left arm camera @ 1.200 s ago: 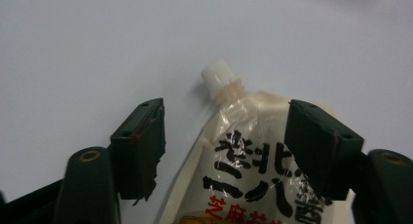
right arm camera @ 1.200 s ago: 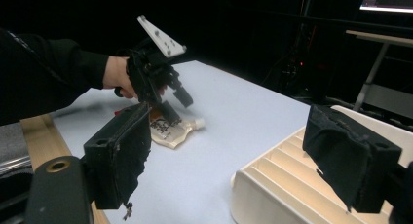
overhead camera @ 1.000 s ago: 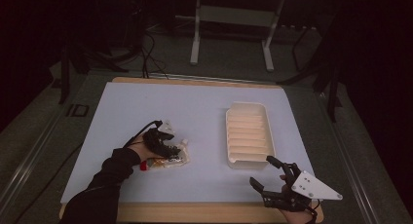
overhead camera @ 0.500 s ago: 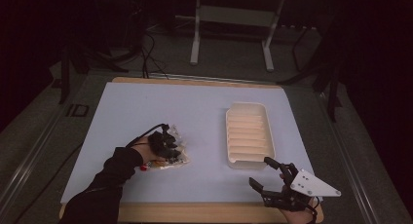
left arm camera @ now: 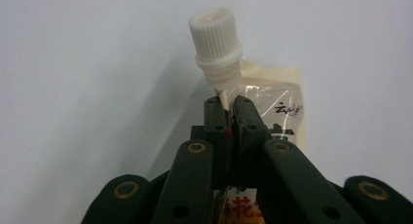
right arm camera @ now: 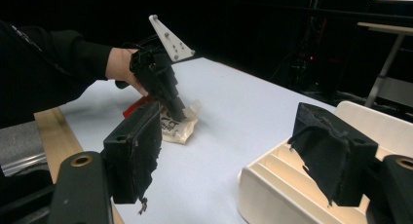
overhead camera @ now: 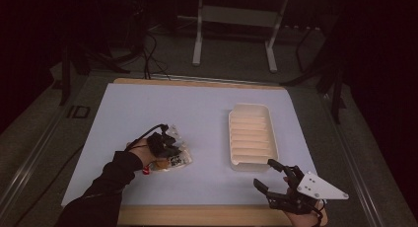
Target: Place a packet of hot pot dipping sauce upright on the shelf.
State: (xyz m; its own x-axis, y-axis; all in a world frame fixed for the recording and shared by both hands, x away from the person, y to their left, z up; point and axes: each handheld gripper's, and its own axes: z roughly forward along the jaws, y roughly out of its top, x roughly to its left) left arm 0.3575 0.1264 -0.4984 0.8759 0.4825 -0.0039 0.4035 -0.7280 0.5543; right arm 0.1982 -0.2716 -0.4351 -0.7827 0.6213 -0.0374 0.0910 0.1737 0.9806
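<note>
Left gripper view: left gripper (left arm camera: pixel 229 118) has now closed, fingers pinching the pouch (left arm camera: pixel 272 114) below its cap (left arm camera: pixel 216 36), ready to lift; right gripper (overhead camera: pixel 272 177) fingers spread.

Table (overhead camera: pixel 197 108) with pale lavender-white top and wooden edging along near and far sides. On left half: clear spouted pouch (overhead camera: pixel 170 160) lying flat. On right half: cream ribbed tray (overhead camera: pixel 250 135), well apart from pouch.
</note>
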